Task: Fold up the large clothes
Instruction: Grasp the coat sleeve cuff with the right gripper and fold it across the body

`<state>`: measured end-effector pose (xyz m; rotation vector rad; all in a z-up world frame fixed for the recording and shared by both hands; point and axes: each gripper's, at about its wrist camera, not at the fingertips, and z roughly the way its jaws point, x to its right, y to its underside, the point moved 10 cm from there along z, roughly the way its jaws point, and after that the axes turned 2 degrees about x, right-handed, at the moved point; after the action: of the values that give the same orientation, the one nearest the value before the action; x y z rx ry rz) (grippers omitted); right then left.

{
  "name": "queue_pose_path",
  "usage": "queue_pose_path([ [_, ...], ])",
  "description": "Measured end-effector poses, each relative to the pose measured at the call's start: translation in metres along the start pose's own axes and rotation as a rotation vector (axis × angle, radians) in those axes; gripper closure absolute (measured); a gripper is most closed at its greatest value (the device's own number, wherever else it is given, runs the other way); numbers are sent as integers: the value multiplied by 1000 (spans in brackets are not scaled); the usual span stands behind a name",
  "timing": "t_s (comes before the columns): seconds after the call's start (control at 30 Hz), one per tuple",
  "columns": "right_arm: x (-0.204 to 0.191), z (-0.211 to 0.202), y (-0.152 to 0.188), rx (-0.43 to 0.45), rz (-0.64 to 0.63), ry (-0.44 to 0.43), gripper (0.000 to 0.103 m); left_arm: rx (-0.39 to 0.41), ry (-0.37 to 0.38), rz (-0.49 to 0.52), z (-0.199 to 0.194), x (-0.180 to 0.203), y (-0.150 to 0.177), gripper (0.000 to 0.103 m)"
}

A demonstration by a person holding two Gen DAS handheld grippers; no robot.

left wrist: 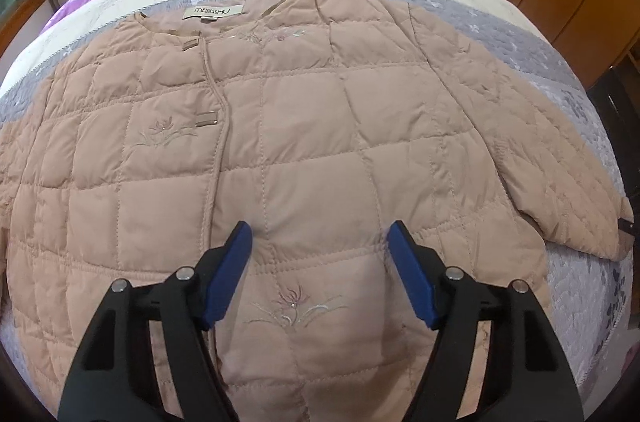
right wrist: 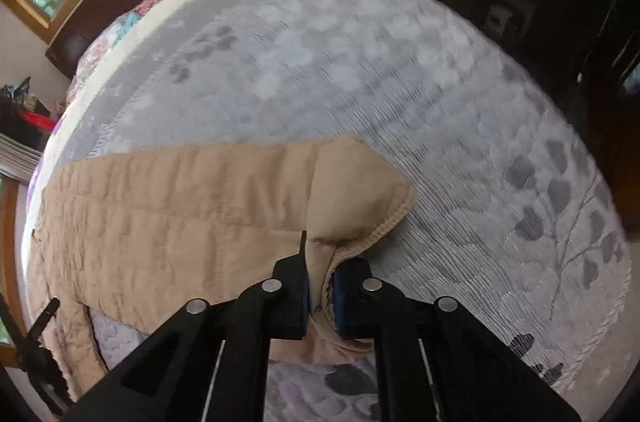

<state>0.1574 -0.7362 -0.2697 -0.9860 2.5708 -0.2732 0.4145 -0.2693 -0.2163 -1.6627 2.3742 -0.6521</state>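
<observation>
No containers in either view. My left tongs hang spread apart above the lower front of the quilted jacket, gripping nothing. The jacket, a pinkish-beige padded piece with embroidered flowers, lies front-up and spread flat on the bed, neck label showing at the collar, one sleeve reaching toward the bed's edge. My right tongs are pinched on the sleeve cuff, which bunches up between the blue pads. The right view is motion-blurred.
</observation>
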Motion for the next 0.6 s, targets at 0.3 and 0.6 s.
queue_pose_path([
  [0.3, -120, -54, 1, 108, -144, -238, 94, 13, 38, -49, -15, -17, 2, 45],
  [0.6, -273, -31, 40, 47, -386, -330, 94, 27, 49, -44, -22, -28, 4, 45],
])
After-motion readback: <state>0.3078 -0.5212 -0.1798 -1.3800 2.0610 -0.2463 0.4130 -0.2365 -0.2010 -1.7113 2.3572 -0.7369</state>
